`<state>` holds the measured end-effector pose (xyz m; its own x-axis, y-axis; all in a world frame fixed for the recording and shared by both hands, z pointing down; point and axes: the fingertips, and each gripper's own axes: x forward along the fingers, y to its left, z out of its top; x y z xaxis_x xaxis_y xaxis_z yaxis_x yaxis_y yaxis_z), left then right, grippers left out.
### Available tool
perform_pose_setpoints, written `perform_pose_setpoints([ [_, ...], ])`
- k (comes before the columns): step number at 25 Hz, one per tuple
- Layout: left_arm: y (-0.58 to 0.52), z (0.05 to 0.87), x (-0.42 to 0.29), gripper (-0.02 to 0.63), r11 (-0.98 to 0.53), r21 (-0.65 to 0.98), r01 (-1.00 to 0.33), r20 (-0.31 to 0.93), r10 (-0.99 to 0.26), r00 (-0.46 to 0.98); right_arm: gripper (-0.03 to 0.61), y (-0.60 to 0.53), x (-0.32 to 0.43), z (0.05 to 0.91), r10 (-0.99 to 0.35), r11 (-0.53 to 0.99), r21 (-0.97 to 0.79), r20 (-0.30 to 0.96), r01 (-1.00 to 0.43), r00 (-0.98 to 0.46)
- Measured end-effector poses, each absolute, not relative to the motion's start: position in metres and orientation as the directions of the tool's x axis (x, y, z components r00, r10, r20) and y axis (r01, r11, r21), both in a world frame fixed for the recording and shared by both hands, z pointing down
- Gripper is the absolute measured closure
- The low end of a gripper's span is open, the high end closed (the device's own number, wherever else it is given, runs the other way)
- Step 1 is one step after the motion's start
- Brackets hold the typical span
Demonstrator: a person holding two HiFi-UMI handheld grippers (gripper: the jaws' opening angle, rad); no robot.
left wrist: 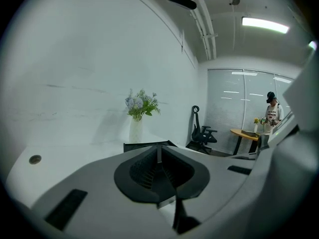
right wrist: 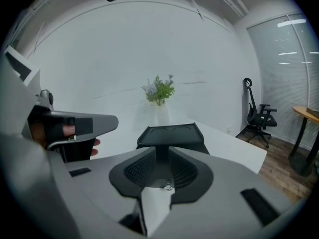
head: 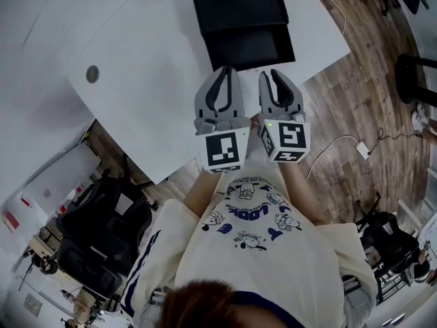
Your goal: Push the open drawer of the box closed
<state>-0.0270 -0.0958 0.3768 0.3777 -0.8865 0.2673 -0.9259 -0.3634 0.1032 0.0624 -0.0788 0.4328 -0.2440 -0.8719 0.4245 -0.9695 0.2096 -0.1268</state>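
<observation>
A black box (head: pixel 237 7) lies on the white table (head: pixel 150 67), its open drawer (head: pixel 254 48) pulled out toward me. Both grippers hover side by side just short of the drawer's front edge. The left gripper (head: pixel 227 71) is shut with nothing in it, its tips near the drawer's left corner. The right gripper (head: pixel 270 75) is also shut and empty, in front of the drawer's right half. In the right gripper view the box (right wrist: pixel 169 133) stands straight beyond the closed tips (right wrist: pixel 162 152). In the left gripper view only a sliver of the box (left wrist: pixel 142 145) shows past the jaws (left wrist: pixel 159 151).
A vase of flowers (right wrist: pixel 159 91) stands at the table's far end behind the box. A round cable hole (head: pixel 92 74) sits in the tabletop at left. The table's near edge runs under the grippers. Office chairs (head: pixel 102 231) and a cable with adapter (head: pixel 362 147) are on the floor.
</observation>
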Motion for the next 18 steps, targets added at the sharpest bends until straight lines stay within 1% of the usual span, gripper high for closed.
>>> perform_pose_setpoints([
  [1,-0.096,0.380,-0.028,0.578,-0.355,0.112,-0.928,0.278,-0.885,0.373,0.477,-0.079,0.061,0.437,-0.866,0.212,-0.129,0.434,-0.969,-0.247],
  [2,-0.096,0.384,-0.029,0.578,-0.347,0.121,-0.930,0.291,-0.884,0.367,0.473,-0.080,0.061,0.441,-0.861,0.214,-0.131,0.443,-0.968,-0.250],
  [8,-0.097,0.402,-0.033,0.578,-0.320,0.136,-0.938,0.335,-0.876,0.347,0.471,-0.080,0.057,0.470,-0.822,0.224,-0.135,0.506,-0.965,-0.262],
  [12,-0.095,0.413,-0.032,0.578,-0.317,0.134,-0.939,0.353,-0.870,0.344,0.456,-0.079,0.054,0.489,-0.789,0.237,-0.144,0.549,-0.961,-0.277],
  [18,-0.095,0.428,-0.027,0.578,-0.317,0.147,-0.937,0.386,-0.854,0.349,0.453,-0.080,0.053,0.516,-0.756,0.242,-0.124,0.598,-0.962,-0.267],
])
